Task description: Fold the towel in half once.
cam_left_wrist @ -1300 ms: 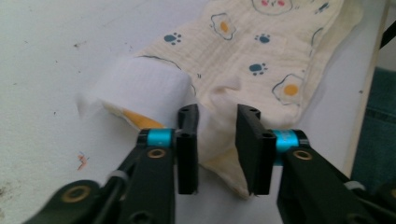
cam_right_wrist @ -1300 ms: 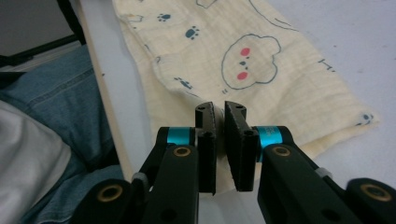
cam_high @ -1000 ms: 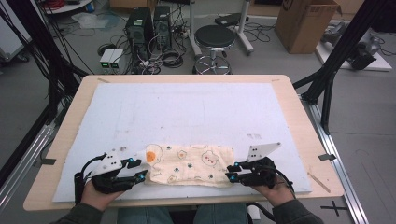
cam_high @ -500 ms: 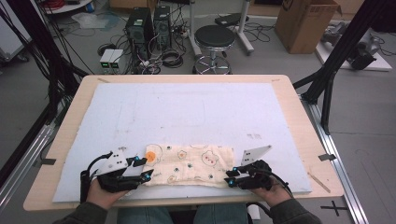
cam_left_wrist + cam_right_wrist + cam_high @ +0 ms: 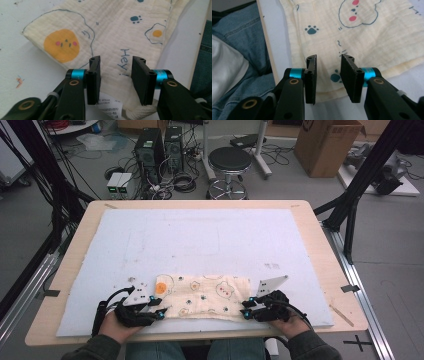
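Observation:
A cream muslin cloth (image 5: 205, 295) printed with fried eggs and bears lies folded in a strip near the table's front edge. My left gripper (image 5: 161, 312) sits at its left end. In the left gripper view the jaws (image 5: 116, 62) straddle the cloth (image 5: 112, 30) over the "Hey" print. They have just been closing, and a gap still shows between the pads and the fabric. A white label (image 5: 108, 105) lies under them. My right gripper (image 5: 246, 311) is at the cloth's right end. Its jaws (image 5: 328, 60) stand apart over the cloth's (image 5: 362, 37) near edge.
The cloth rests on a pale mat (image 5: 200, 235) that covers most of the wooden table (image 5: 325, 250). The person's jeans (image 5: 242, 37) are just past the front edge. Beyond the table stand a stool (image 5: 230, 160), computer towers (image 5: 155, 150) and a cardboard box (image 5: 330, 145).
My left gripper has sunk a little onto the cloth's left end. The right gripper and the cloth have stayed put.

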Available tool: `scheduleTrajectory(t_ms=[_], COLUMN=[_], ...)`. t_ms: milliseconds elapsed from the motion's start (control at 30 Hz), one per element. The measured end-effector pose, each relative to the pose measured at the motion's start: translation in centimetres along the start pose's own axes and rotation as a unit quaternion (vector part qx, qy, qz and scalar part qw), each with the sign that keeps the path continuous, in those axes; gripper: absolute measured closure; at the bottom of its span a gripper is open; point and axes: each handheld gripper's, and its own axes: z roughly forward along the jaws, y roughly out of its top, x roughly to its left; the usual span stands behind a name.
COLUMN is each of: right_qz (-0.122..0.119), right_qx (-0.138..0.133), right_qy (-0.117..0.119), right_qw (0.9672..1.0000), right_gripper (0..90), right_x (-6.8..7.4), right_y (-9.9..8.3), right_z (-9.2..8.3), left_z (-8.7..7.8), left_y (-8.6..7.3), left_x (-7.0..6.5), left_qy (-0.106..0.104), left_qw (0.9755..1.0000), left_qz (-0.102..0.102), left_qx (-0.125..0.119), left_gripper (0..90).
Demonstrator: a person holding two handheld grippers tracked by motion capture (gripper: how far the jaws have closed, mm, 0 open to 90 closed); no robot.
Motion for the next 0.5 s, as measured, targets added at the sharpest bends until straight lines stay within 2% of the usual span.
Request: scheduleTrajectory(t_ms=[167, 233, 500], right_qz=[-0.008, -0.011, -0.018], right_qx=[0.007, 0.010, -0.001], right_qy=[-0.005, -0.004, 0.004], right_qw=[0.9999, 0.9999, 0.9998], right_gripper=[83.9, 85.9, 88.8], right_x=[-0.3, -0.3, -0.1], right_y=[0.2, 0.3, 1.2], right_z=[0.0, 0.0, -0.8], left_z=[0.1, 0.1, -0.4], left_y=[-0.1, 0.0, 0.4], left_x=[0.1, 0.2, 0.2], left_qy=[0.018, 0.021, 0.024], left_qw=[0.9998, 0.9998, 0.9995], left_qz=[0.005, 0.005, -0.004], left_qx=[-0.003, -0.003, -0.019], left_gripper=[79.3, 84.8, 87.5])
